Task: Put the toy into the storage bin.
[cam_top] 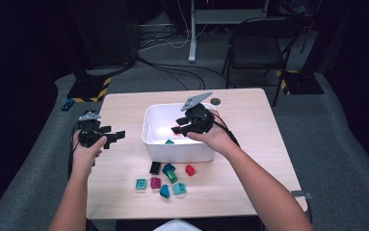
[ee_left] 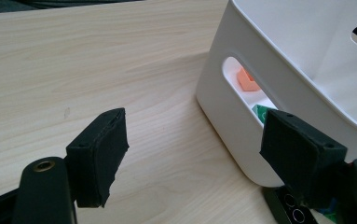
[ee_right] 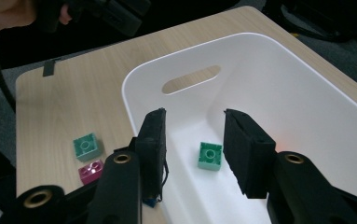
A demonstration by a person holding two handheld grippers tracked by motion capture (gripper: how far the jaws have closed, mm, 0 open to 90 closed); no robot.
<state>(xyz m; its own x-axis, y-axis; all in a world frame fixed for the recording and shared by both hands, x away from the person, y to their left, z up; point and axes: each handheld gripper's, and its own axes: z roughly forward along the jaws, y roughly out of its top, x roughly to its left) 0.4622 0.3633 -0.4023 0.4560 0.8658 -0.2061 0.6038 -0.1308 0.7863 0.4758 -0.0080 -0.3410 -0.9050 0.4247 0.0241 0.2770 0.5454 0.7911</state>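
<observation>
Your right gripper (ee_right: 192, 154) hangs over the white bin (ee_right: 269, 70), jaws spread and empty — the green brick (ee_right: 210, 156) lies flat on the bin floor, studs up. Your left gripper (cam_top: 116, 136) rests spread beside it on the pale wood table (cam_top: 249, 115); beyond — grey carpet, a black chair (cam_top: 259, 43).

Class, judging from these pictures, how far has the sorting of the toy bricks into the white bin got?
Done: a green brick and an orange brick lie inside the white bin. In hand: nothing; the right gripper hangs over the bin, jaws apart and empty, and the left gripper waits open beside it. Left: about eight bricks on the table, among them a red brick.
</observation>
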